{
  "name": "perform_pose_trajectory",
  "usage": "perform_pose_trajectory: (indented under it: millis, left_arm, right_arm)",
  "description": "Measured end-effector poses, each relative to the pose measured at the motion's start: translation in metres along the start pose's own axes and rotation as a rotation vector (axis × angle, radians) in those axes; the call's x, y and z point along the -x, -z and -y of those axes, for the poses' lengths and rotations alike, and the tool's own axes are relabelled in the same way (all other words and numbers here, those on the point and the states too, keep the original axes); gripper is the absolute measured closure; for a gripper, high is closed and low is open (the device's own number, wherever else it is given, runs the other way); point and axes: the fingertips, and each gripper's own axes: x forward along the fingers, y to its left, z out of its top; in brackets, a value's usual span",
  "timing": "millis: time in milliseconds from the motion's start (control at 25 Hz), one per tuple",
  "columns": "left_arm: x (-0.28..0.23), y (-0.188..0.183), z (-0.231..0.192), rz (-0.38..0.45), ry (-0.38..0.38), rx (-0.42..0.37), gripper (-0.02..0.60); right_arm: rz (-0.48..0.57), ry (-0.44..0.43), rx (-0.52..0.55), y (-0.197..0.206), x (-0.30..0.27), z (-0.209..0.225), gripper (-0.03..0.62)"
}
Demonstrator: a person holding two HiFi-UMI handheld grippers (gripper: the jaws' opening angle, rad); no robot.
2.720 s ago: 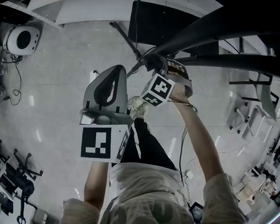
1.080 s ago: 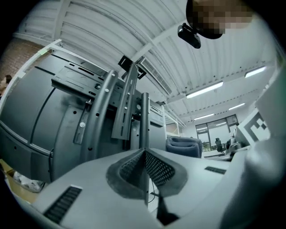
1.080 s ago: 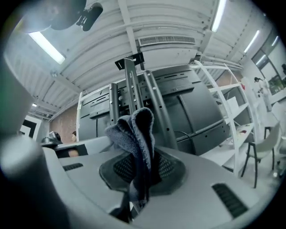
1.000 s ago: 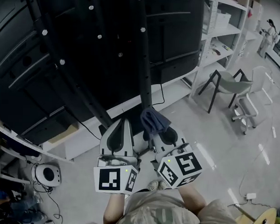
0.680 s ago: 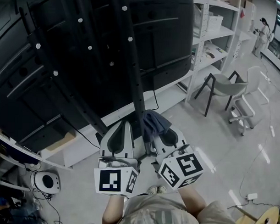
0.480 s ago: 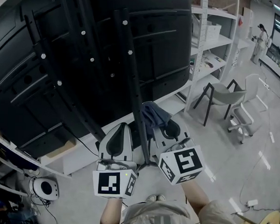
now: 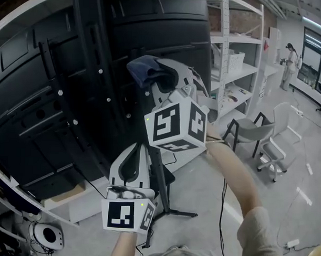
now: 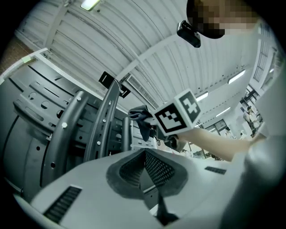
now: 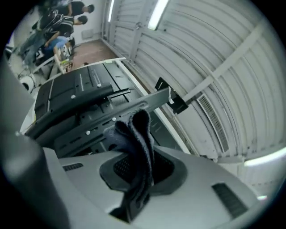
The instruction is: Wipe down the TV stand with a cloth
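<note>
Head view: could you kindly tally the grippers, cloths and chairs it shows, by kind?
Grippers: 2 (left gripper, right gripper)
Cloths: 1 (cloth, held in the right gripper's jaws)
Chairs: 2 (grey chair, white chair)
Total: 5

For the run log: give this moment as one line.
right hand-held gripper: shut on cloth, held high near TV stand | left hand-held gripper: shut, empty, lower

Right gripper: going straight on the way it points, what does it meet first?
Probably the TV stand's black rail. The right gripper is shut on the cloth, which sticks out past the jaws, so the cloth would touch the rail first. The gap is hard to judge.
</note>
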Motion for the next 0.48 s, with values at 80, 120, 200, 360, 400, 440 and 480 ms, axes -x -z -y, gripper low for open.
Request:
perform_pose_trajectory:
  millis: [80, 120, 200, 360, 400, 440, 480]
  left_arm:
    - [0.001, 0.004, -0.003, -0.004, -0.001, 0.011, 0.566]
    - [0.002, 0.007, -0.004, -0.010, -0.003, 0.013, 0.566]
    - [0.001, 0.011, -0.007, -0.020, -0.007, 0.018, 0.566]
    - [0.001, 0.012, -0.015, -0.021, -0.016, 0.024, 0.566]
    - [0.001, 0.011, -0.017, -0.021, -0.019, 0.024, 0.566]
    - [0.002, 0.011, -0.019, -0.022, -0.021, 0.024, 0.566]
    - [0.002, 0.012, -0.021, -0.022, -0.023, 0.024, 0.566]
  right_arm:
    - [-0.004, 0.012, 0.083, -0.010, -0.016, 0.007, 0.537]
    - [-0.005, 0.015, 0.117, -0.013, -0.022, 0.009, 0.537]
    - [-0.011, 0.018, 0.163, -0.017, -0.031, 0.010, 0.537]
    - [-0.030, 0.002, 0.194, -0.013, -0.041, 0.004, 0.537]
    - [-0.033, -0.005, 0.199, -0.012, -0.042, 0.000, 0.537]
    - [-0.036, -0.013, 0.204, -0.010, -0.043, -0.004, 0.537]
    - [-0.038, -0.020, 0.209, -0.009, -0.043, -0.008, 0.537]
